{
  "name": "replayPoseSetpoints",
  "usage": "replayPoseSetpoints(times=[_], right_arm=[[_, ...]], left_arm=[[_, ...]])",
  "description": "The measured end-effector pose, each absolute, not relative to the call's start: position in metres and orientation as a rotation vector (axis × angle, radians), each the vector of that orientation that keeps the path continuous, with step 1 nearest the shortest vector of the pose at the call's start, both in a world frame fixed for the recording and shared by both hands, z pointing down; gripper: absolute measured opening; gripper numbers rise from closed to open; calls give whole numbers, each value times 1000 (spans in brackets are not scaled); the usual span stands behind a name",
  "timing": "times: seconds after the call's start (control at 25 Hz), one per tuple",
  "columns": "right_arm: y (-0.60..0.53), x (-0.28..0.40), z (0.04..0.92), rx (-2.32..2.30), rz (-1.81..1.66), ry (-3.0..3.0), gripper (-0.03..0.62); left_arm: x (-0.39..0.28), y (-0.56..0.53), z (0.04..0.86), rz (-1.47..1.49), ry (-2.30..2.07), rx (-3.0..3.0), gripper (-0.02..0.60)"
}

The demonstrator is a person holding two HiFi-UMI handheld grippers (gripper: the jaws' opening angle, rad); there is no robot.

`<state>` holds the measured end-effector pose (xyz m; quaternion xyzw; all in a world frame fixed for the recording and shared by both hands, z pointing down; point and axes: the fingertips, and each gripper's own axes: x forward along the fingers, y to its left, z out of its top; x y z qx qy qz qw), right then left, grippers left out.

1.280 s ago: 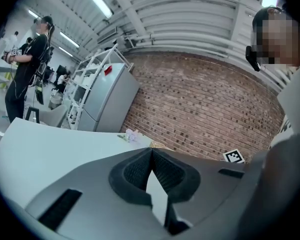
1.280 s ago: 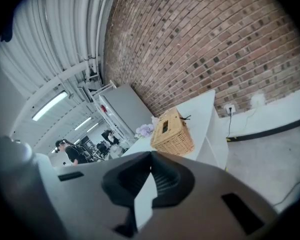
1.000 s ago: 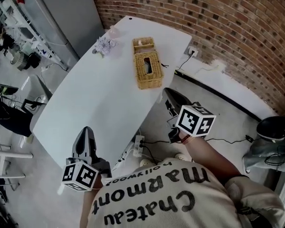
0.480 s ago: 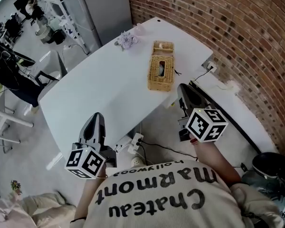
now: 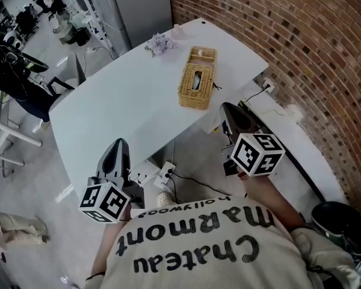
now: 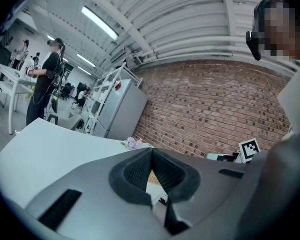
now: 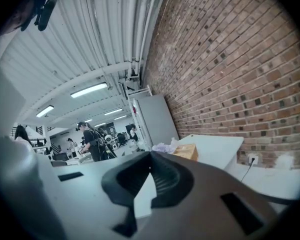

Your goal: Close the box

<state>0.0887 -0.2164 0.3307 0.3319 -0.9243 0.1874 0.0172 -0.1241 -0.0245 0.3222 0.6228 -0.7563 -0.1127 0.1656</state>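
Note:
A tan wicker box (image 5: 197, 86) with a slot in its top lies on the white table (image 5: 120, 101), near the table's right edge. Both grippers hang in the air short of the table, well apart from the box. My left gripper (image 5: 121, 144) is at the lower left, jaws shut with nothing in them, also seen in the left gripper view (image 6: 151, 151). My right gripper (image 5: 227, 108) is below and right of the box, shut and empty. In the right gripper view (image 7: 150, 156) the box (image 7: 186, 151) shows small, far ahead.
A crumpled pale lilac thing (image 5: 159, 42) and a small cup (image 5: 176, 27) sit at the table's far end. A brick wall (image 5: 301, 53) runs along the right, with a white ledge (image 5: 301, 155) below. A power strip and cables (image 5: 162, 173) lie on the floor. People stand at the far left.
Both grippers have risen a little and moved toward the table. The right gripper has rolled, so its view is now level and the box looks smaller.

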Motion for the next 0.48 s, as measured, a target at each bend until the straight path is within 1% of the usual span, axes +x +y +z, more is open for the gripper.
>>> replayPoseSetpoints(times=[0.48], right_arm=[[-222,111,327,986,535,-2882,0]], left_arm=[[-94,-38,309,-315,-2176,1780,-3]])
